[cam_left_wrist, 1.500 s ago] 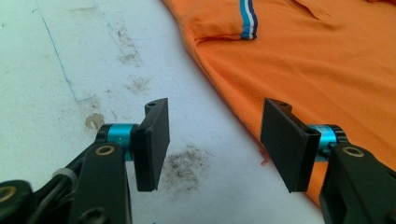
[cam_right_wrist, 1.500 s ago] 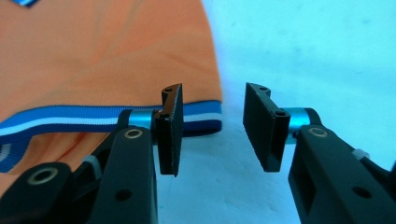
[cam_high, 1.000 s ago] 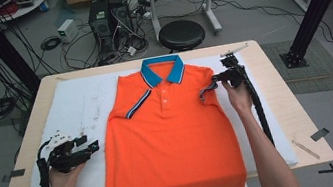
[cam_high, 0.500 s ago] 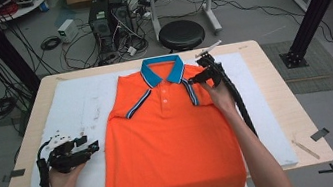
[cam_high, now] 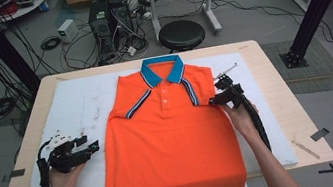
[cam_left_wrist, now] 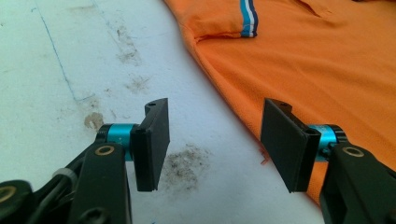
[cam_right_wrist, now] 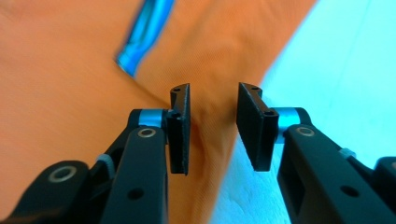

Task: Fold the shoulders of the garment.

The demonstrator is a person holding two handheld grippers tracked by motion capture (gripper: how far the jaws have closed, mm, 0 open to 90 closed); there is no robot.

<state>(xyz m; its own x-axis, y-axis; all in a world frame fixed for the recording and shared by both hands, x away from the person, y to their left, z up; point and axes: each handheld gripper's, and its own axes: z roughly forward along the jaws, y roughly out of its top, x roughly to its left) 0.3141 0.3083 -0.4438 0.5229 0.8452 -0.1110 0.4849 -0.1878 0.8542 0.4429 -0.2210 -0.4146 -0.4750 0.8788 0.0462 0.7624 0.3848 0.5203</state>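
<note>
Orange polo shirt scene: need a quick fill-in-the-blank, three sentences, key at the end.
1. The orange polo shirt with the blue collar lies flat on a ____ mat.
2. The right gripper is at the shirt's ____ edge by a striped sleeve cuff.
3. The left gripper has its jaws ____, nothing between them.

Missing words: white; right; open

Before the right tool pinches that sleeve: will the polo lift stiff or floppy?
Likely floppy: the orange polo shirt lies flat, thin knit, so only the pinched sleeve should rise and the rest drape. Probably light, and it may drag across the white mat. The right tool is open at the sleeve.
</note>
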